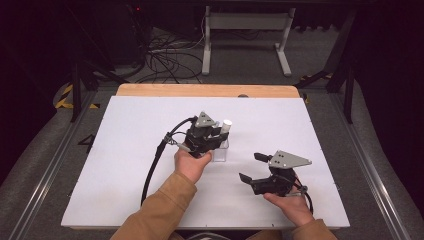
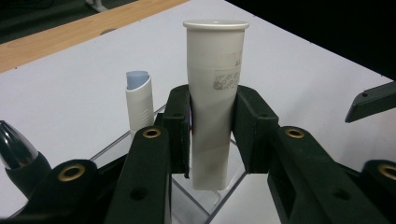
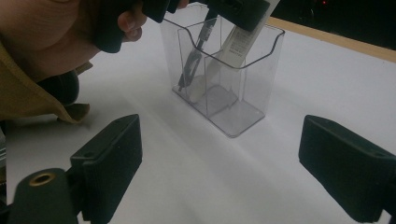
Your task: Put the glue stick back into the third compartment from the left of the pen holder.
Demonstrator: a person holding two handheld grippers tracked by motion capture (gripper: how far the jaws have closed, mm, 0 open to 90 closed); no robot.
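Note:
A white capped tube (image 2: pixel 215 70) stands upright between the jaws of my left gripper (image 2: pixel 212 126), which is shut on it. The tube's lower end is inside a clear plastic box (image 2: pixel 205 200). In the high view the left gripper (image 1: pixel 205 132) holds the tube (image 1: pixel 227 123) over the box (image 1: pixel 220 152) near the board's middle. A shorter white stick with a bluish top (image 2: pixel 139 100) and a dark, silver-tipped item (image 2: pixel 16 149) also stand in the box. My right gripper (image 1: pixel 252 167) is open to the right of the box, and its jaws (image 3: pixel 219 154) frame the box (image 3: pixel 252 79) with nothing between them.
A white board (image 1: pixel 125 150) covers the table, with a wooden strip (image 1: pixel 200 90) along its far edge. A person's hand (image 3: pixel 46 32) and tan sleeve (image 1: pixel 160 205) come in on the left. Cables (image 1: pixel 165 60) and a white stand (image 1: pixel 245 35) lie on the floor beyond.

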